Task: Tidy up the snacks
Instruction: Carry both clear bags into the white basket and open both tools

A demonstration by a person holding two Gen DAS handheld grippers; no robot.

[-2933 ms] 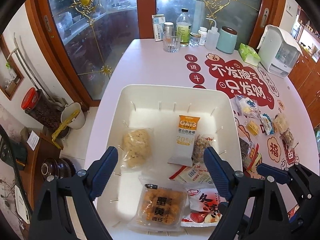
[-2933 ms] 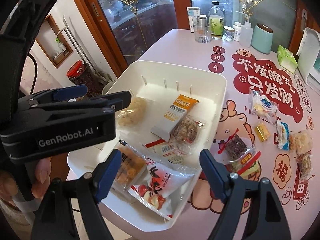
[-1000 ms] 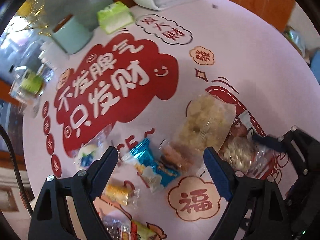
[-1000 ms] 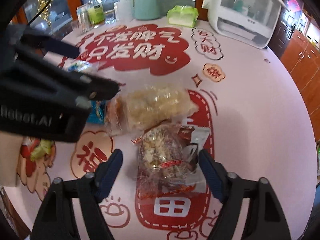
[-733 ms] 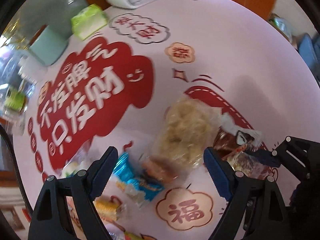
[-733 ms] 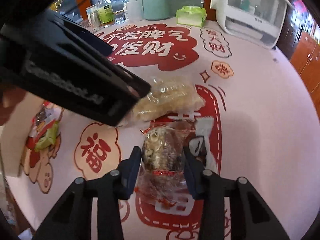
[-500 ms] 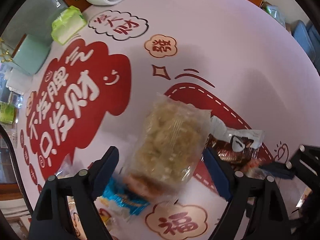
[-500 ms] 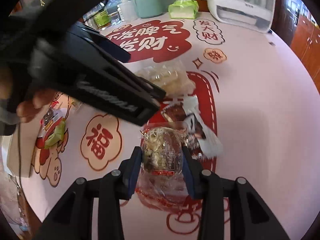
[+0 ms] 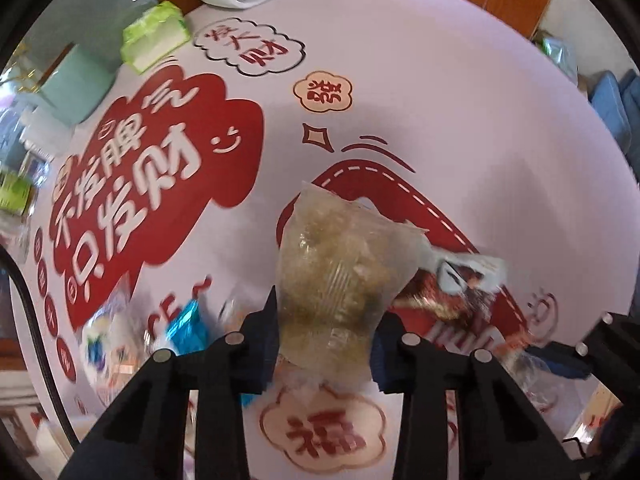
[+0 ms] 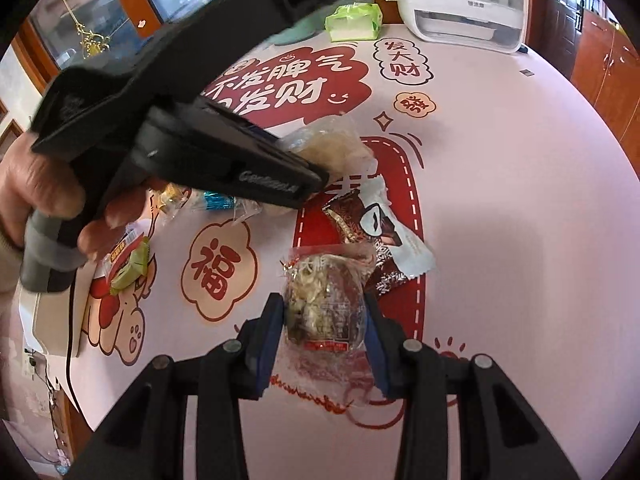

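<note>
My left gripper (image 9: 326,340) is shut on a clear pack of pale puffed-rice cake (image 9: 336,268) and holds it above the table; the pack also shows in the right wrist view (image 10: 336,148), at the tip of the left gripper. My right gripper (image 10: 324,332) is shut on a clear pack of nut-and-seed brittle (image 10: 324,304), lifted a little off the table. A brown chocolate wafer pack (image 10: 376,232) lies flat on the red print; it also shows in the left wrist view (image 9: 460,296).
Small snacks lie on the left: a blue wrapped one (image 9: 188,324), a white-blue pack (image 9: 104,332), a gold candy (image 10: 172,196), a green-red pack (image 10: 128,260). At the table's far edge stand a green tissue pack (image 10: 354,22), a white appliance (image 10: 460,4) and a teal canister (image 9: 76,84).
Both grippers left the white bin and moved to the table's right side. The right gripper closed on the brittle pack, then the left closed on the puffed-rice pack; both packs are lifted.
</note>
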